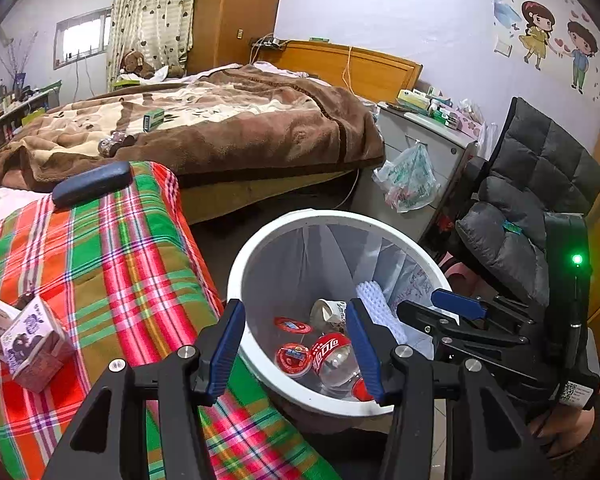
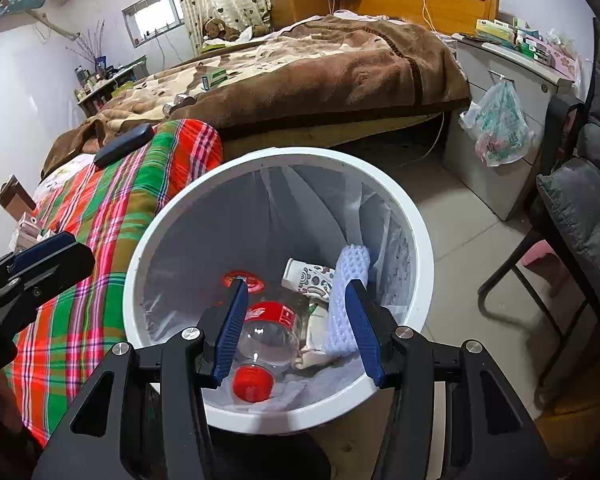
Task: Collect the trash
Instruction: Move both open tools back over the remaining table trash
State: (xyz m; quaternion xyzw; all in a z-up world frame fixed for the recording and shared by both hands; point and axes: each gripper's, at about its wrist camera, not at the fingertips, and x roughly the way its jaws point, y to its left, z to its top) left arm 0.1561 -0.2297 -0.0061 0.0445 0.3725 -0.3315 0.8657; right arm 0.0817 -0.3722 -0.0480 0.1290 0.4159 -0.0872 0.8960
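Both the left gripper [image 1: 296,344] and right gripper [image 2: 298,330] hang with fingers parted and empty over the bin [image 2: 148,240], the bottle [image 2: 268,332] lying below them, so a drop looks done and next comes fetching the carton [image 1: 32,344] left of the left fingers.

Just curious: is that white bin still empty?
No, the white bin already holds a clear bottle with a red cap, a paper cup and other rubbish.

Bedroom: bed [image 2: 320,68], tiled floor [image 2: 460,248]
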